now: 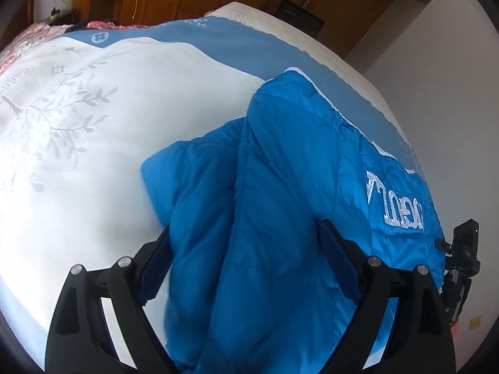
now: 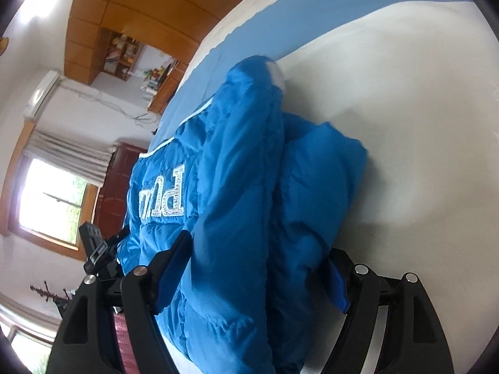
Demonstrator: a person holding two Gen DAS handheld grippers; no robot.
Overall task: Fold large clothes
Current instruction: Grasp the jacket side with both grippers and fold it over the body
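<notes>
Left wrist view: the left tool [image 1: 246, 255] stands spread wide, with a thick fold of the blue jacket [image 1: 280, 187] bulging up between its jaws. The dark pads sit at either side of the padding, and I cannot tell whether they press on it or merely flank it. The jacket lies on the near right part of the bed [image 1: 93, 124], partly over the blue band of the bedspread, its white lettering [image 1: 396, 199] to the right. A sliver of the other tool shows at the right edge.

Right wrist view: the right tool [image 2: 259, 265] is likewise spread, straddling a bunched ridge of the jacket [image 2: 237, 168]. Its right pad is half buried in cloth; whether the grip is firm I cannot tell. The lettering [image 2: 162, 193] sits left of the ridge, and bare bedspread lies to the right.

Risk, as I judge it: the slick, puffy cloth may slide from wide jaws if lifted, or only the top layer be caught, so the fold springs open or lands crooked.
</notes>
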